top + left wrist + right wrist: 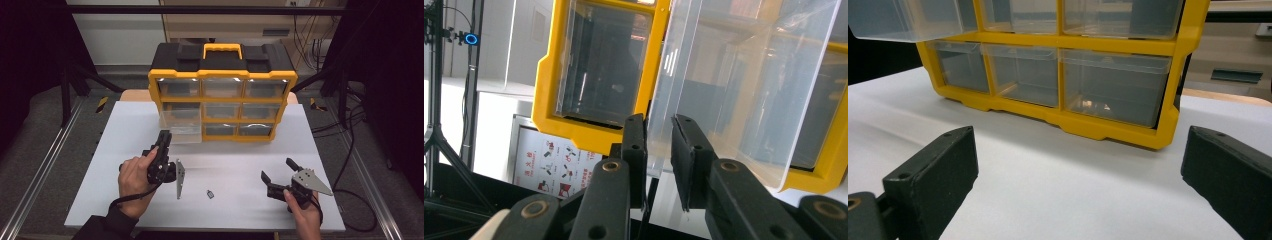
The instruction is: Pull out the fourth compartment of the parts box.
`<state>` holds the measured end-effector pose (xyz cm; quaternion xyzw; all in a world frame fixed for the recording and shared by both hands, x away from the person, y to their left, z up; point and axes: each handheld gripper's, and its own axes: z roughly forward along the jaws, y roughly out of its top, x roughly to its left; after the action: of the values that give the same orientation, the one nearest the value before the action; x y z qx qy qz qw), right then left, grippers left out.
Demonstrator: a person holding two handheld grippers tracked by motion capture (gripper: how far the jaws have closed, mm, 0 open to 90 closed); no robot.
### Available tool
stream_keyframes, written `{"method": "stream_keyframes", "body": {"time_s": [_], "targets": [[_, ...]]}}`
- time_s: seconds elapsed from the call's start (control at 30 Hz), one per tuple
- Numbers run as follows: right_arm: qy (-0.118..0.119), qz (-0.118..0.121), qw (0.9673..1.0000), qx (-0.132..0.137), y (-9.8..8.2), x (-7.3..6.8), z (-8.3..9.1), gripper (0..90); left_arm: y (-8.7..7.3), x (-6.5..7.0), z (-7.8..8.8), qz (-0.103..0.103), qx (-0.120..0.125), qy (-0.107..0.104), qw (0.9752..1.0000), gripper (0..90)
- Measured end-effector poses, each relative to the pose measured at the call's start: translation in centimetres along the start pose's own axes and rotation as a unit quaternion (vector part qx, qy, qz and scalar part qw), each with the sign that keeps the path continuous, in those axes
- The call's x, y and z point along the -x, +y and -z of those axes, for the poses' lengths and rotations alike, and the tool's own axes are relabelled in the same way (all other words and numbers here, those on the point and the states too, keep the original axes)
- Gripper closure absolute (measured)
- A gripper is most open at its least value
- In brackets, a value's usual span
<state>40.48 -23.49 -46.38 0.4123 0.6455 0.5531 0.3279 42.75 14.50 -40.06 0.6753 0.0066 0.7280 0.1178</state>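
Nearest in the high view, a small dark object (210, 194) lies on the white bench (240, 210) between both tools; the right tool (278, 174) gapes wide. Left gripper view: left tool (659, 150) pinches the pulled-out clear plastic drawer's (744, 85) front wall. Right gripper view: yellow-framed drawer organizer (1108, 131), lower drawers shut.

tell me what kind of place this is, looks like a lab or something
Probably a lab set up for recording: a white table inside a black frame, a camera tripod beside it, loose cables on the floor, and a yellow drawer organizer as the prop.
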Motion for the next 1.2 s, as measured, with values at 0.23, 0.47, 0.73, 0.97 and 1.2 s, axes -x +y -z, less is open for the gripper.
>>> {"method": "stream_keyframes", "body": {"time_s": [0.23, 0.47, 0.73, 0.97, 1.2], "targets": [[0.000, 0.000, 1.0000, 0.000, 0.0, 0.0, 0.0, 2.0, -0.2, 0.1, 0.3, 0.001, 0.002, 0.003, 1.0000, 76.6], [0.001, 0.000, 1.0000, 0.000, 0.0, -0.1, 0.0, 2.0, -0.3, 0.2, 0.7, 0.003, 0.003, 0.002, 1.0000, 76.5], [0.000, 0.000, 1.0000, -0.001, 0.0, -0.1, 0.0, 2.0, -0.3, 0.2, 1.1, 0.006, 0.006, 0.005, 1.0000, 76.4], [0.001, 0.001, 1.0000, 0.000, 0.0, -0.1, 0.0, 2.0, -0.3, 0.4, 1.3, 0.004, 0.007, 0.004, 1.0000, 75.9], [0.003, 0.000, 1.0000, -0.001, 0.0, -0.2, 0.0, 2.1, -0.5, 0.7, 1.2, 0.003, 0.002, 0.001, 1.0000, 75.9]]}}
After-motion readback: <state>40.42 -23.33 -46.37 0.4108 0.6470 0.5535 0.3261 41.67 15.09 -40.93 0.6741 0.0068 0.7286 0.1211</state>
